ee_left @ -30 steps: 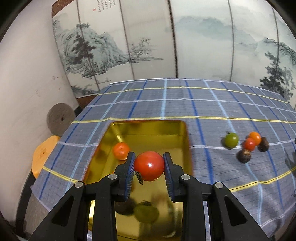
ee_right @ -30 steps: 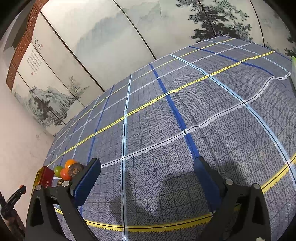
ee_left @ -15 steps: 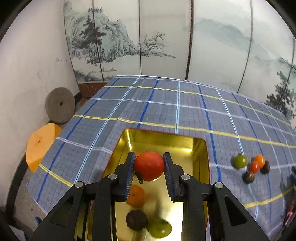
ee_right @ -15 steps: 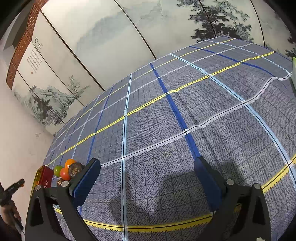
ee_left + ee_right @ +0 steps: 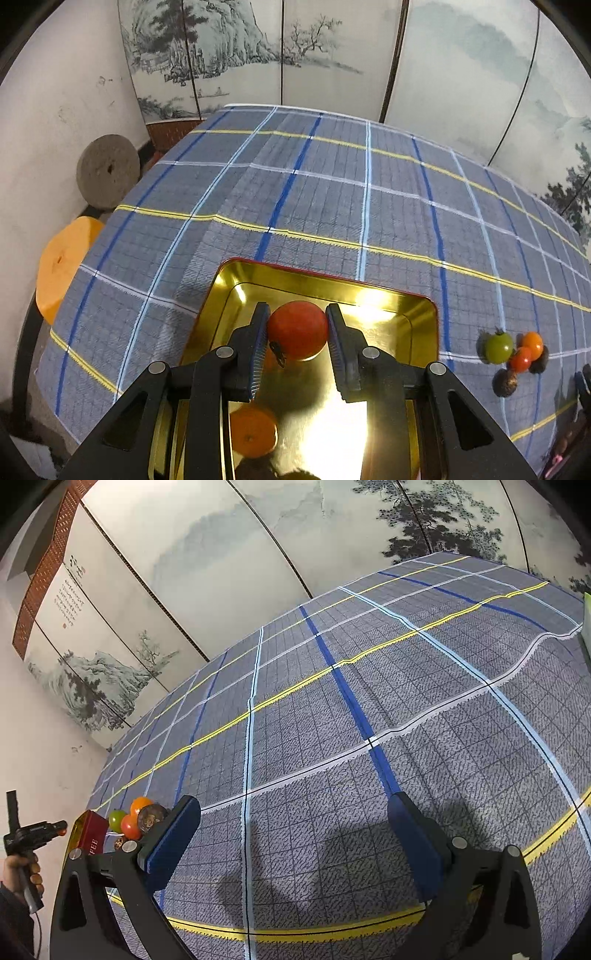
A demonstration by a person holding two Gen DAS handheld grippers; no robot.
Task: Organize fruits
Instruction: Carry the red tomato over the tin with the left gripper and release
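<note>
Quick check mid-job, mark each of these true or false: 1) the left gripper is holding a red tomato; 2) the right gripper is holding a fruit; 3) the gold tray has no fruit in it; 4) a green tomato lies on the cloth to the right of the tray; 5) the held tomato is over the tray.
1) True: the left gripper is shut on the red tomato.
2) False: the right gripper is open, only the checked cloth between its fingers.
3) False: an orange fruit lies in the gold tray.
4) True: the green tomato sits there among other small fruits.
5) True.
</note>
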